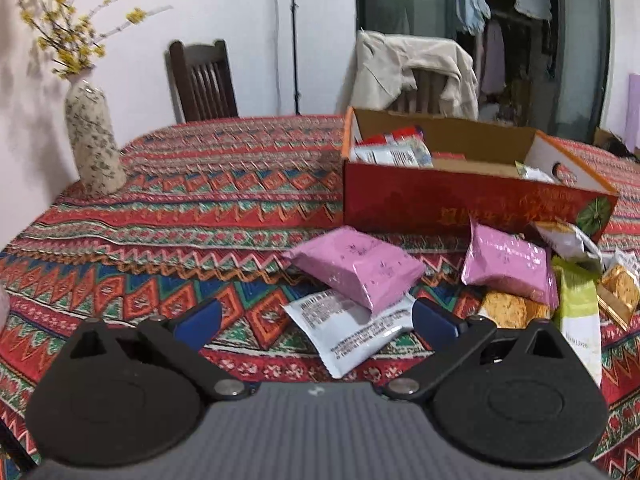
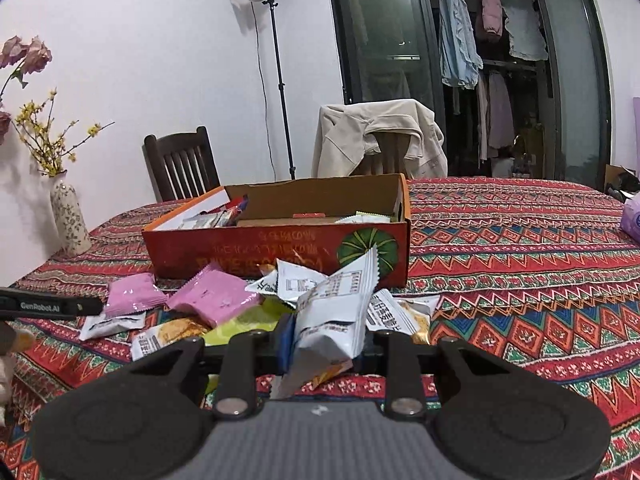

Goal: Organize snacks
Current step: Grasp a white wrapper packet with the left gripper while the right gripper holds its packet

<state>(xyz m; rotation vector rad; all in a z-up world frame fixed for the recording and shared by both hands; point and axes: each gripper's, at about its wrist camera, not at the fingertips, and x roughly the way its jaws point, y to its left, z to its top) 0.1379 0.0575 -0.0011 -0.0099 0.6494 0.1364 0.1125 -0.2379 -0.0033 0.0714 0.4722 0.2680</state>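
Covering the dining table, a red, zigzag-patterned woven tablecloth [image 2: 520, 248] is carrying everything: an open red cardboard box [image 2: 276, 248] sitting toward the far side, and a loose heap of snack packets lying just in front of its near wall.

Down at the bottom of the right wrist view, the right gripper [image 2: 324, 344] is pinching a crumpled white foil snack packet with printed text [image 2: 332, 312] between narrowed fingers, holding it raised above the heap. By contrast, the left gripper [image 1: 316, 320] is hovering with its blue-padded fingers spread wide and nothing between them, poised over a flat white printed sachet [image 1: 352, 332] and a pink foil packet [image 1: 356, 268] resting partly on it.

Judging from this, the white packet is heading for the box, which is already holding several packets. To do it well, the packet should be clearing the near wall before the fingers are opening, and it should be going into the emptier middle rather than onto the crowded left end. A light squeeze matters, since the contents may be crushing easily.
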